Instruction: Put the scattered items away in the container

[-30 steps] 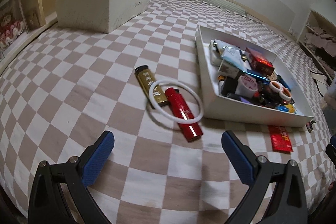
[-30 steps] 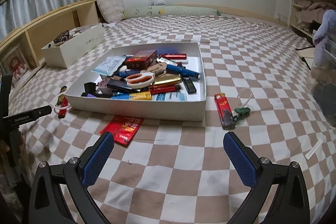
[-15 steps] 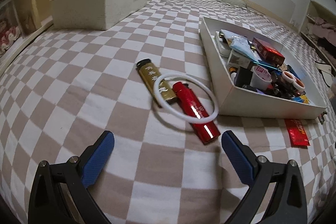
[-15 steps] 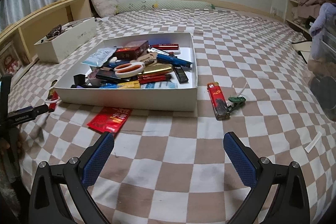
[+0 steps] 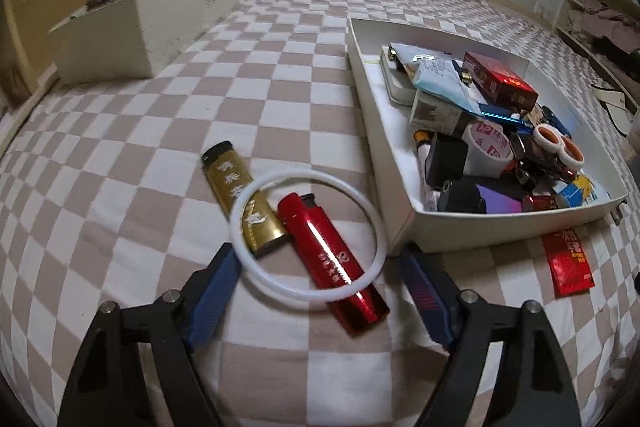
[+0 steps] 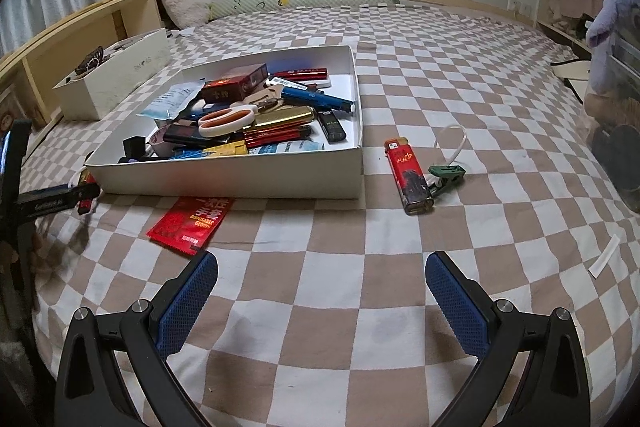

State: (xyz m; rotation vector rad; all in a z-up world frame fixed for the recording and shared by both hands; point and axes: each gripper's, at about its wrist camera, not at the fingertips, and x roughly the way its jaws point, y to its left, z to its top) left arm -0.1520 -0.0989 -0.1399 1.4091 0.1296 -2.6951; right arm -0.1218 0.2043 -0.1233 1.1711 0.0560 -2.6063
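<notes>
On a checkered bedspread we see a shallow white tray already crowded with small goods: orange-handled scissors, a red box, a blue pen-like tube, a gold lighter, a roll of printed tape and assorted packets.

Our left gripper hangs low over three loose items lying just beside the tray's near corner: a white ring draped across a gold-cased lighter and a red lighter. Its jaws have just been closing; they now stand part open, flanking the ring and the red lighter. The left blue pad sits right at the ring's edge; we cannot tell whether it touches. Nothing is gripped.

Our right gripper is spread wide and empty above bare cloth in front of the tray. Ahead of it lie a red packet of disposable gloves, touching the tray's front wall, and, to the tray's right, another red lighter beside a small green clip on a white cord.

Farther back, by the wooden bed frame, stands a taller cream box holding dark, indistinct objects.
</notes>
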